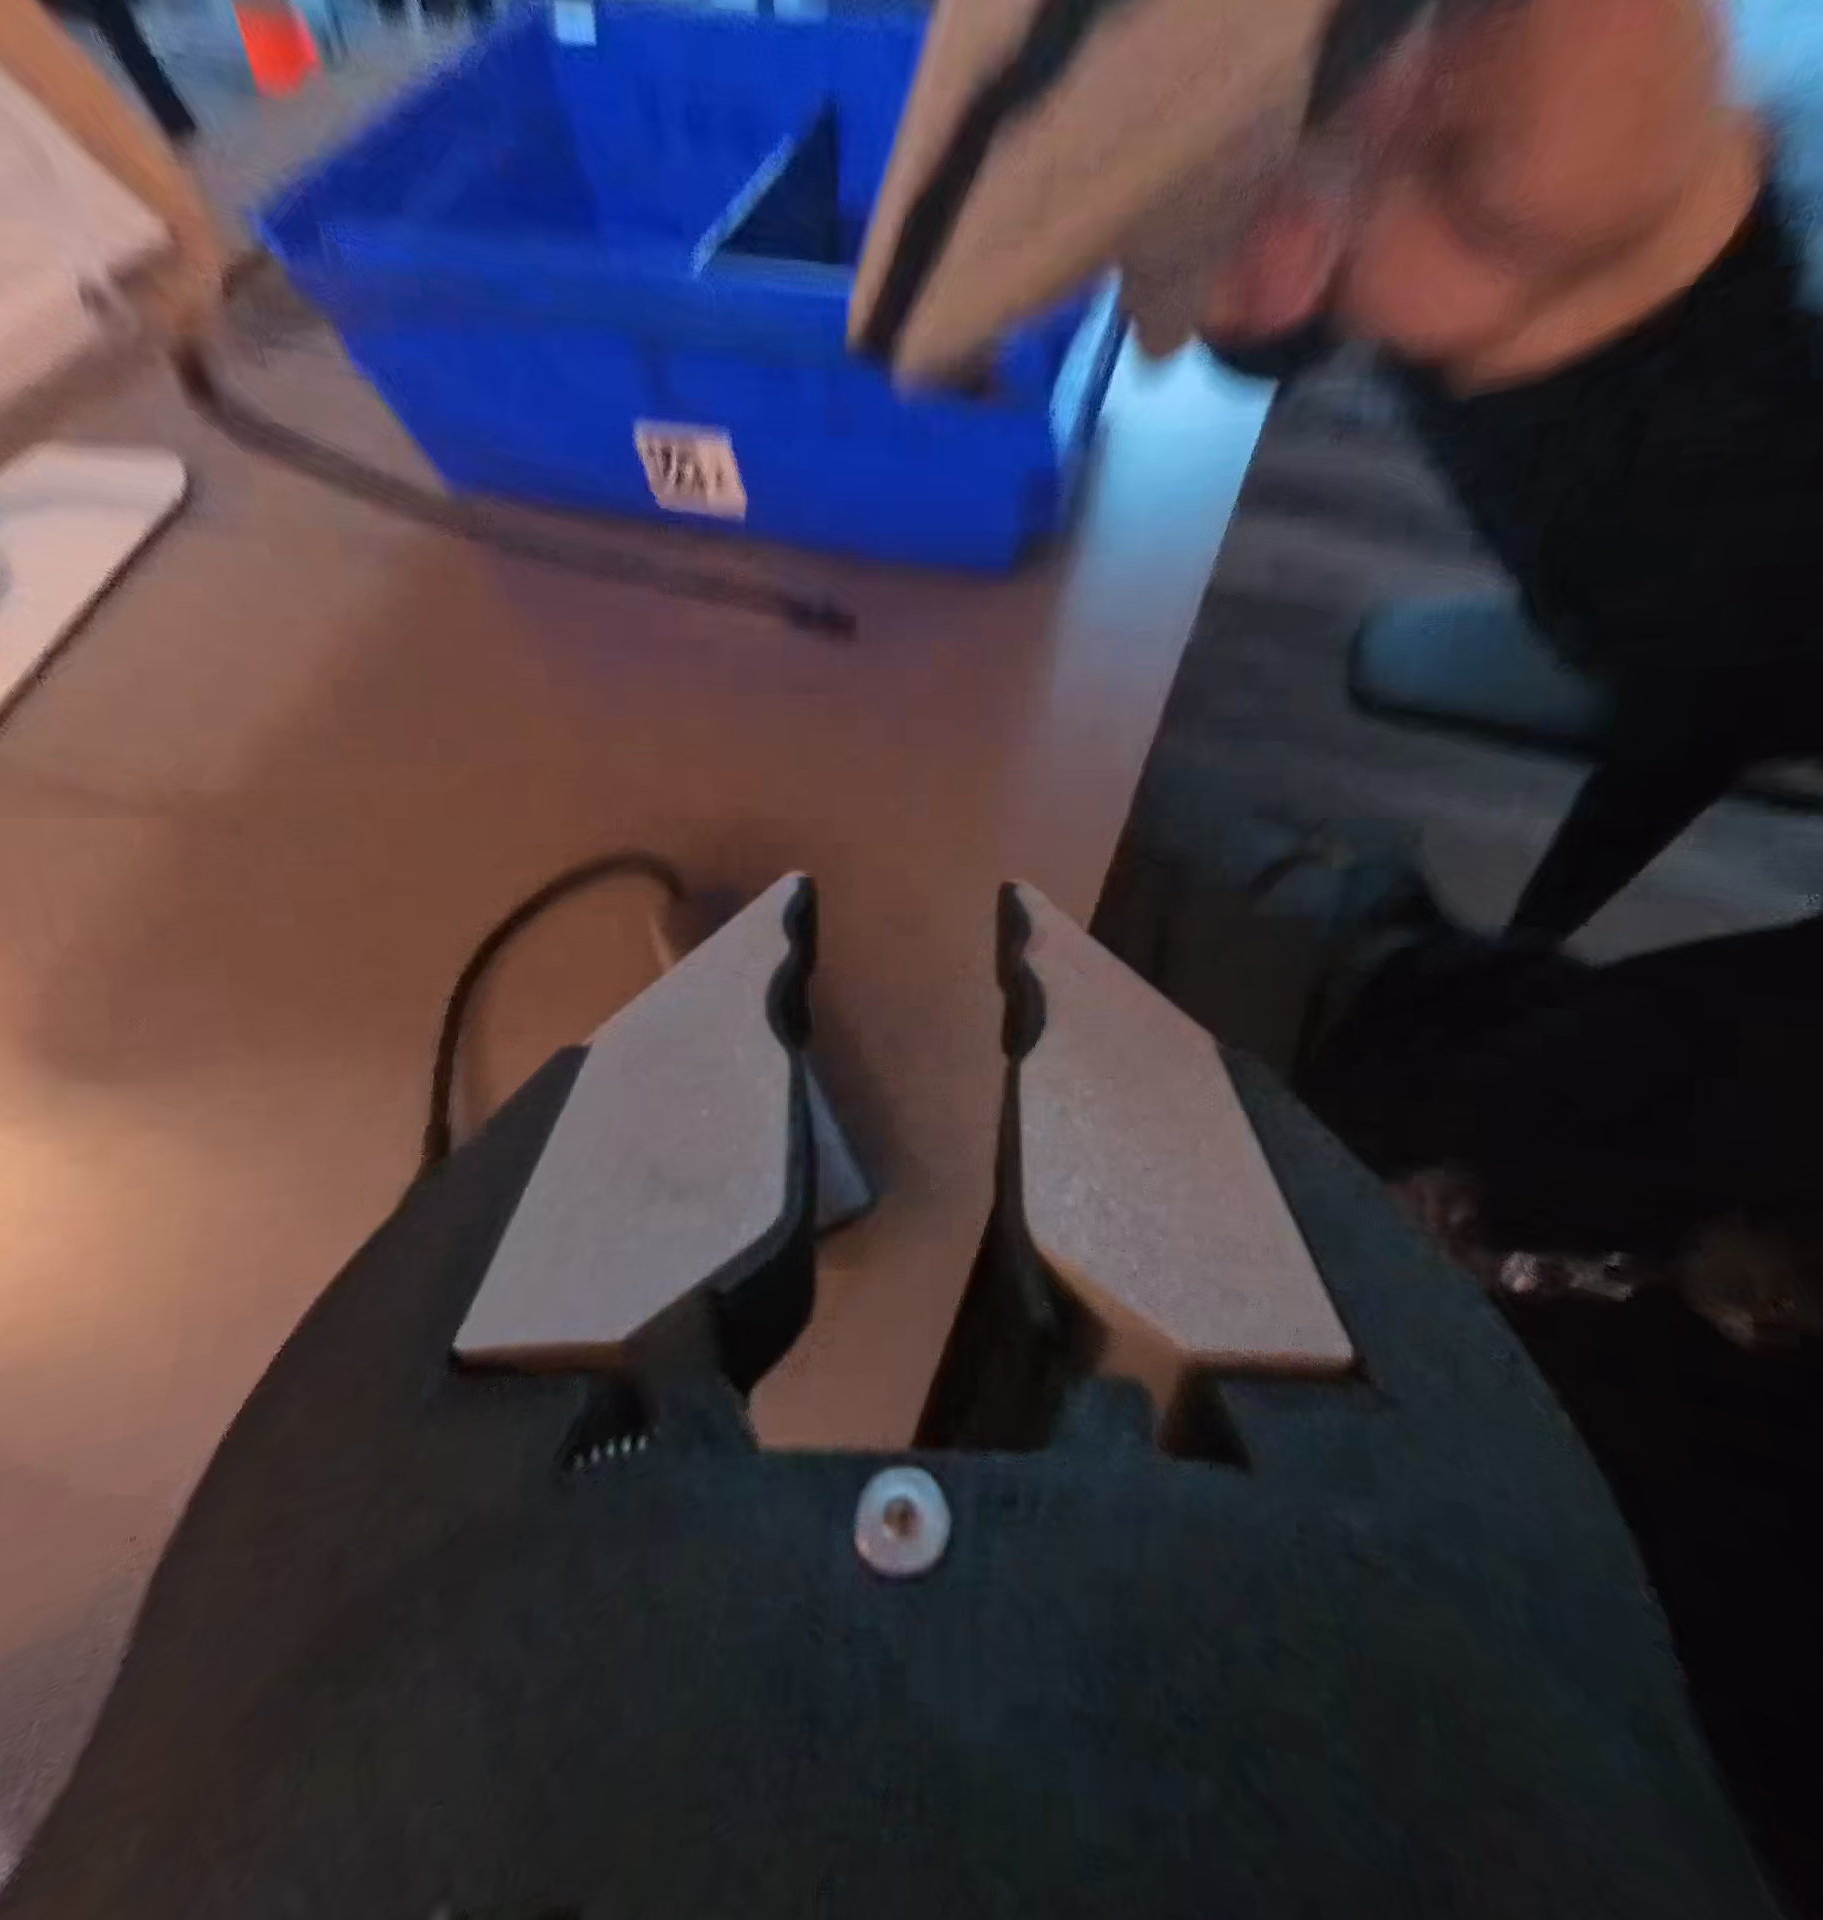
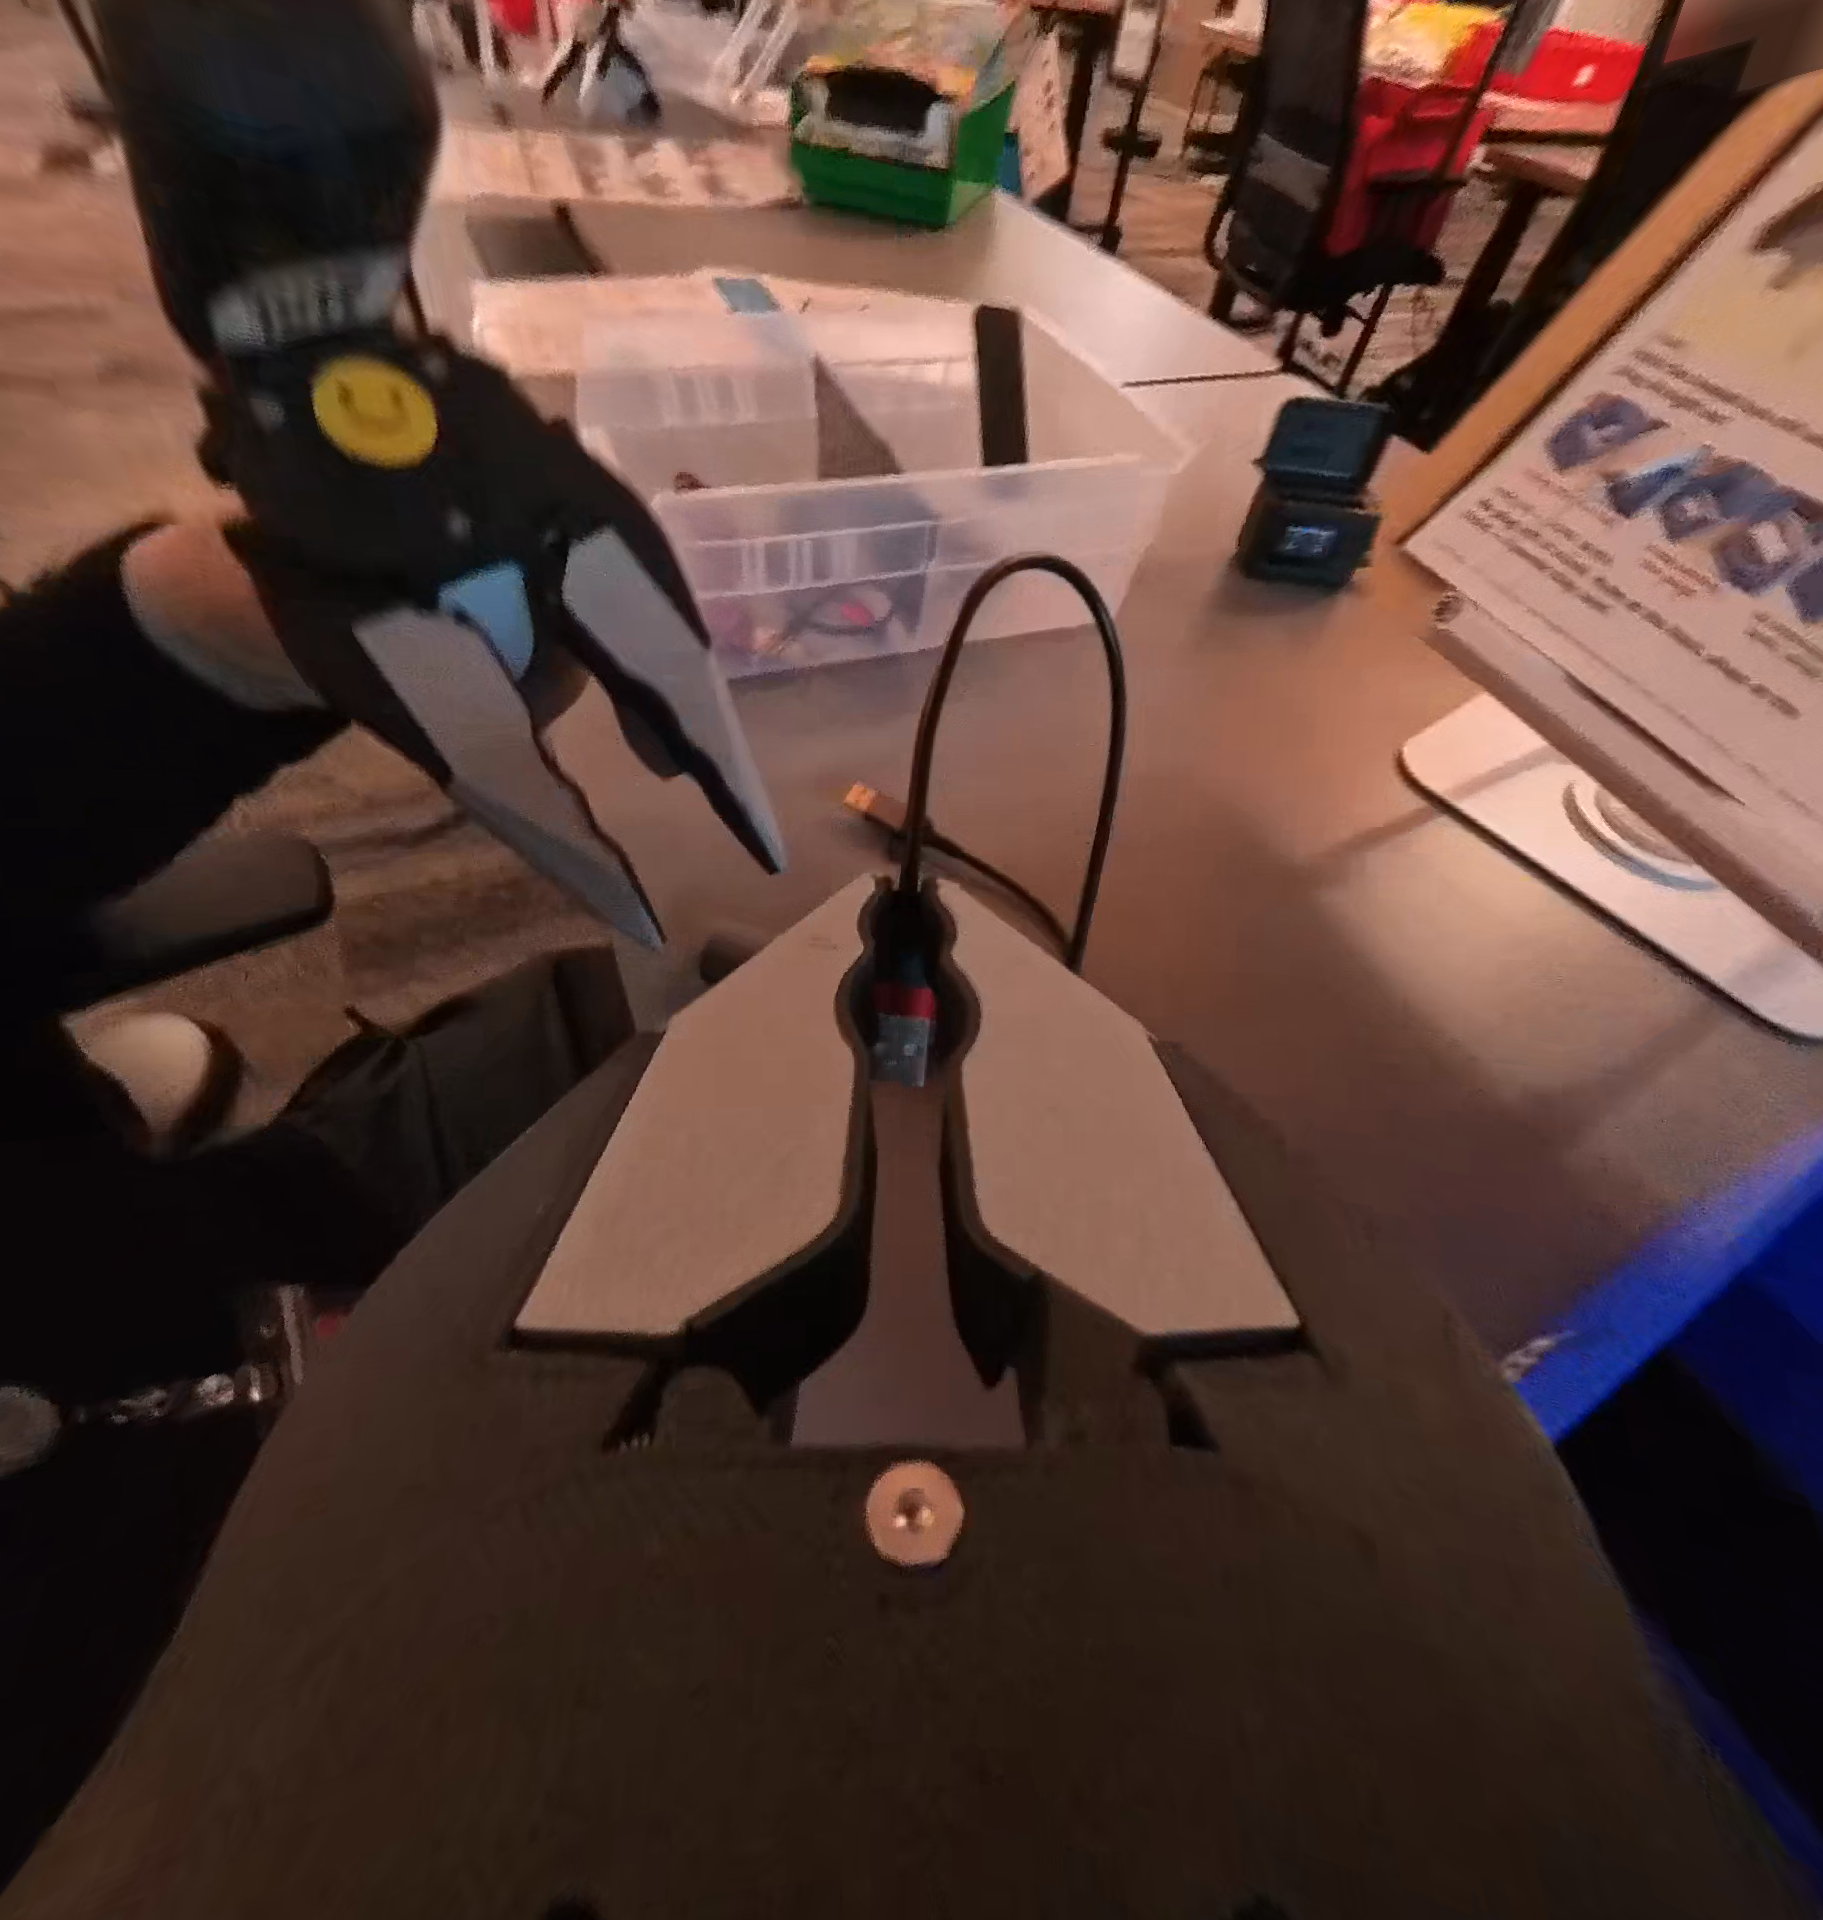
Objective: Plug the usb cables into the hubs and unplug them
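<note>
Surface (image 2: 1302,935): cable (image 2: 1021,665) arches up from it, its plug (image 2: 902,1039) lodged between the jaws of the right gripper (image 2: 907,914). A second plug (image 2: 865,802) lies on the surface just behind those jaws. Tub (image 2: 886,540) stands farther back; small box (image 2: 1307,488) to its right; stand (image 2: 1613,831) at far right with a board (image 2: 1665,499) upon it. Left gripper (image 2: 715,894) hangs at left, above the surface edge. Bin (image 1: 678,343) sits on the surface beyond the left gripper (image 1: 905,914), another cable (image 1: 533,540) lying before it.
</note>
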### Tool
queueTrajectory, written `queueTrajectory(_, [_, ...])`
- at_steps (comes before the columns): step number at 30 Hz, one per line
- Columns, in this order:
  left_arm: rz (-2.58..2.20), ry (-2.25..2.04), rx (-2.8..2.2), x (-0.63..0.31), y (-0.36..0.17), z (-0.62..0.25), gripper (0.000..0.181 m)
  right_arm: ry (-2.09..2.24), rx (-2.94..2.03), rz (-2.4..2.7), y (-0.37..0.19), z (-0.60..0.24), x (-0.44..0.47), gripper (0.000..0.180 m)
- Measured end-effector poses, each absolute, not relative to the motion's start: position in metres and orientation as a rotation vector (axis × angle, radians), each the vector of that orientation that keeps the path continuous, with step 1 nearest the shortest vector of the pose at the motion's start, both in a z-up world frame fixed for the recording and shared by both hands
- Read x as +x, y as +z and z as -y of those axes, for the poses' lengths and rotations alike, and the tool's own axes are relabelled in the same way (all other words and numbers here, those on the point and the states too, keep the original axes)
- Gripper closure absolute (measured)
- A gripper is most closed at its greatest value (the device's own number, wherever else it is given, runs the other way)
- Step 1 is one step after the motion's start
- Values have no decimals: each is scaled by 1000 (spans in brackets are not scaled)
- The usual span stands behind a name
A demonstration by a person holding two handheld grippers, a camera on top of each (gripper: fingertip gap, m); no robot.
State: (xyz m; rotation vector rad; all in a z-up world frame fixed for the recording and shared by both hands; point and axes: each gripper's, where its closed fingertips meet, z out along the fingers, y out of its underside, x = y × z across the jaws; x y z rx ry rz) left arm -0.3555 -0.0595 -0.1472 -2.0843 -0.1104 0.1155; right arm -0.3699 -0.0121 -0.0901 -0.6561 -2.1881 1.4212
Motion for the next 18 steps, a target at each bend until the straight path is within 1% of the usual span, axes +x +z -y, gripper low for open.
queueTrajectory(2, [124, 151, -1983, -355, -127, 55, 161, 1289, -572, 2225, -102, 25, -366, 178])
queueTrajectory(3, [138, 169, -1949, -356, -120, 54, 164, 1219, -527, 2231, -106, 30, -365, 178])
queueTrajectory(4, [156, 163, -1930, -356, -116, 55, 163, 1159, -485, 2225, -109, 34, -364, 178])
queueTrajectory(7, [207, 32, -1903, -352, -114, 56, 151, 1069, -393, 2217, -112, 47, -357, 178])
queueTrajectory(11, [275, -148, -1805, -352, -106, 56, 149, 1021, -273, 2168, -108, 57, -351, 178])
queueTrajectory(15, [297, -189, -1757, -355, -101, 58, 151, 1045, -191, 2119, -102, 62, -346, 178])
queueTrajectory(16, [278, -212, -1745, -352, -98, 59, 160, 1041, -165, 2112, -102, 64, -344, 178])
queueTrajectory(17, [215, -250, -1742, -342, -95, 59, 178, 1032, -148, 2112, -103, 65, -344, 178])
queueTrajectory(18, [187, -240, -1754, -338, -95, 59, 180, 1025, -136, 2117, -105, 66, -343, 178])
